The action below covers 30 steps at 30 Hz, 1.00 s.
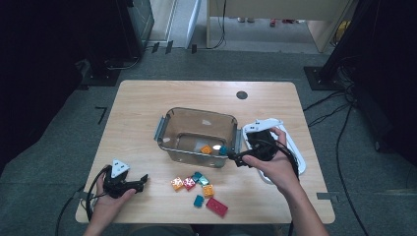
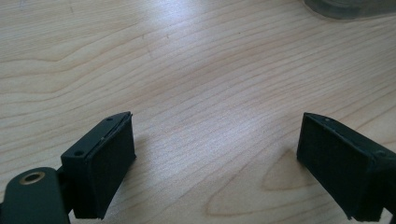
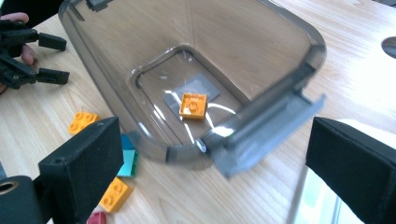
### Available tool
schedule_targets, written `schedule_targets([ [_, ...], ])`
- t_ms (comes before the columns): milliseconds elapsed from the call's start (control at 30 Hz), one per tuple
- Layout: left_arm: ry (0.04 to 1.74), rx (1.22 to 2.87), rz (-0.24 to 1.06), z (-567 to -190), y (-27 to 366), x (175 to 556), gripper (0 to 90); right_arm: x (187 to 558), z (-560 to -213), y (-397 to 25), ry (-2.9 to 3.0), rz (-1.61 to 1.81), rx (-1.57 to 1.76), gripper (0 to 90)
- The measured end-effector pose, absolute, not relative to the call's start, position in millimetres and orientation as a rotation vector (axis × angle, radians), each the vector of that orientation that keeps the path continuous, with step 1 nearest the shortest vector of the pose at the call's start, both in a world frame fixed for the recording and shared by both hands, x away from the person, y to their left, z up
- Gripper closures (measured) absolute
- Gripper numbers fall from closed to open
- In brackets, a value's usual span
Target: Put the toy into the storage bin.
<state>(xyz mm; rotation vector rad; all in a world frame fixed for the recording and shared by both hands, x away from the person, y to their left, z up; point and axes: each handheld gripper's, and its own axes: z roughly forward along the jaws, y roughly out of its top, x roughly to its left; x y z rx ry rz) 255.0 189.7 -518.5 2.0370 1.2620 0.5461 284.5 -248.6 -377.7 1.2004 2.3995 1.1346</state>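
At the bottom of the high view, the person's forearms enter the frame. The left hand (image 1: 110, 199) rests on the lower left part of the wooden table (image 1: 147, 98), holding the left gripper (image 1: 142, 180) level and pointing toward frame right. In the left gripper view its jaws stand wide apart with bare wood between them, grasping nothing.

Just up and right of it, at lower centre, loose toy bricks lie scattered: an orange brick (image 1: 177, 184), a red-pink one (image 1: 189, 183), a teal one (image 1: 200, 179), another orange brick (image 1: 208, 191), a small teal brick (image 1: 198, 200) and a flat red brick (image 1: 217, 207) closest to the near table edge.

The right hand (image 1: 275, 164) reaches in from lower right, wrist bent, with the right gripper (image 1: 233, 158) at the right rim of the clear plastic bin (image 1: 169, 125). The right gripper view shows its jaws spread apart, released, one on each side of the bin's grey handle (image 3: 268, 135), which is blurred. An orange brick (image 3: 193, 105) lies on the bin floor. In the high view a small blue-teal piece (image 1: 223, 150) sits beside it; whether it is a brick I cannot tell.

A white lid (image 1: 295, 147) lies under the right hand, partly hidden. Beyond the bin the tabletop is open up to a dark round hole (image 1: 241, 95).
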Motion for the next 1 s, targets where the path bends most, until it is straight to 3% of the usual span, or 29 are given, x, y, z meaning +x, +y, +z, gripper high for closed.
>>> schedule_targets([
  [500, 1.272, 2.031, 0.551, -518.5, 189.9, 255.0, 11.5, 234.2, -419.8, -283.5, 2.319, 1.109, 1.254, 4.8],
  [1000, 1.272, 2.033, 0.552, -518.4, 189.9, 254.9, 11.6, 211.1, -467.1, -254.8, 2.402, 1.116, 1.203, 7.6],
])
